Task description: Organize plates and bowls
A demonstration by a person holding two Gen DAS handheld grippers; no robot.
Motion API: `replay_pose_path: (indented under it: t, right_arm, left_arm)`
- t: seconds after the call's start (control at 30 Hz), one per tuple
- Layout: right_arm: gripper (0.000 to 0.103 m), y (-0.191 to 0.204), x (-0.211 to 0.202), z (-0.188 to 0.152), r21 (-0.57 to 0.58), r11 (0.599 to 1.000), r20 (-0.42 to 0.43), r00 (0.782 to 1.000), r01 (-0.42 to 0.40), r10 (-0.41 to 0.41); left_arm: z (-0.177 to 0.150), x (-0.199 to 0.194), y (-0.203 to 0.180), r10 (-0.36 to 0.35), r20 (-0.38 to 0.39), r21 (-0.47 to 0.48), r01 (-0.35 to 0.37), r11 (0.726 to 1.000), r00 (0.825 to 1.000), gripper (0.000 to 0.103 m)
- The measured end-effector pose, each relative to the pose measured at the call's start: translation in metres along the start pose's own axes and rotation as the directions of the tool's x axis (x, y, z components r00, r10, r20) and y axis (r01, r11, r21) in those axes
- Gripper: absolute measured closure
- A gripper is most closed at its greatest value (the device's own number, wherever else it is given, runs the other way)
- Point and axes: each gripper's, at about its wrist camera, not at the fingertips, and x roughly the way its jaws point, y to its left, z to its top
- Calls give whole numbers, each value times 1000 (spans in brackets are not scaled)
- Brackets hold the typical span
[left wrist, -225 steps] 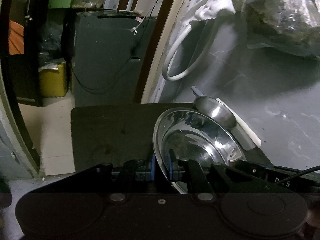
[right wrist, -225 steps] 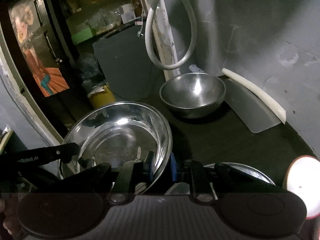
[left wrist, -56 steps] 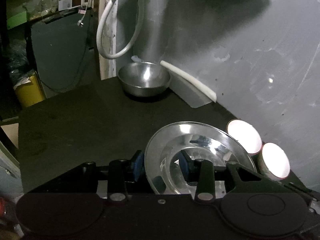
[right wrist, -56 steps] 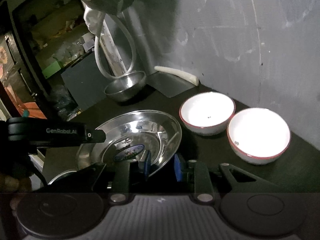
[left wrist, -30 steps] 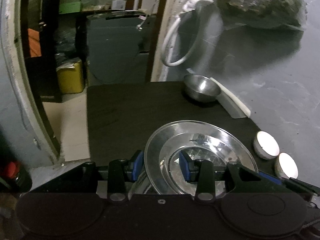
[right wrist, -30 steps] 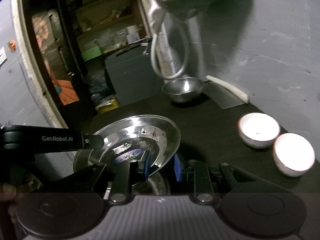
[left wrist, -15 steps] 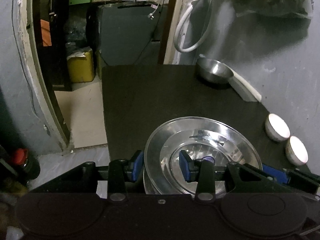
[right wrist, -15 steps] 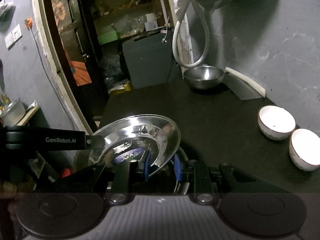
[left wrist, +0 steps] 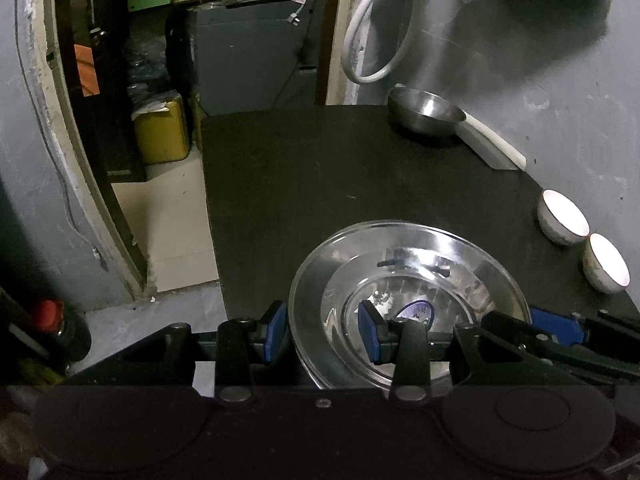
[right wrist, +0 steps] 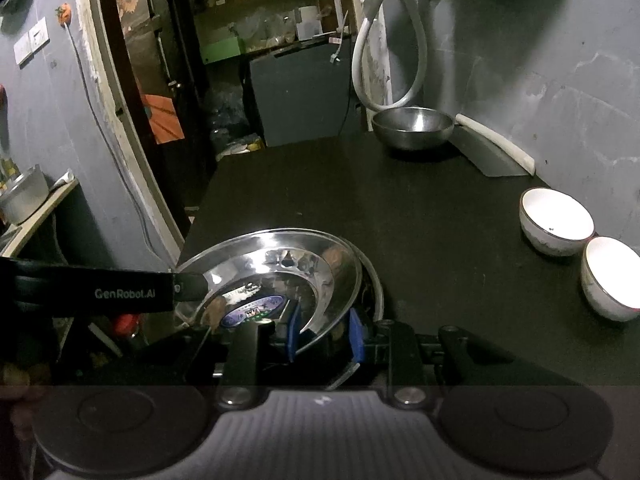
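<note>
Two nested steel plates hang over the near left part of the black table. My left gripper is shut across their left rim, one blue pad outside and one inside. In the right wrist view the upper plate, with a blue sticker, tilts above the lower plate's rim. My right gripper is shut on the upper plate's near rim. The left gripper's arm reaches that plate from the left. Whether the lower plate rests on the table I cannot tell.
A steel bowl and a white-edged board stand at the table's far end by the grey wall. Two white bowls sit along the right edge. A white hose hangs on the wall. A doorway and a yellow can lie left.
Both grippers have drawn back from the wall with the plates still in them. The white bowls and steel bowl now look farther off, and more floor and doorway show at left.
</note>
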Motion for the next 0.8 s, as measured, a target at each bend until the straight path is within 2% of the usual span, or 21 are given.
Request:
replay_pose_path:
  t: [0.43,0.57,0.8]
  right_arm:
    - [70,5,5,-4,-44,999,-17,1000,21,-22]
    - [68,6,4,-4,-53,998,-16,1000,21,-22]
    - [47,7,3,-4,-61,998,-8,1000,10,-11]
  left_arm:
    - [-2,3,-2,8,-10,18,-8,1000,1000,62]
    - [-1,3,-5,6,-1,21,-6,1000,1000,57]
    - [-2,-3,-4,12,15,16,-12,1000,1000,43]
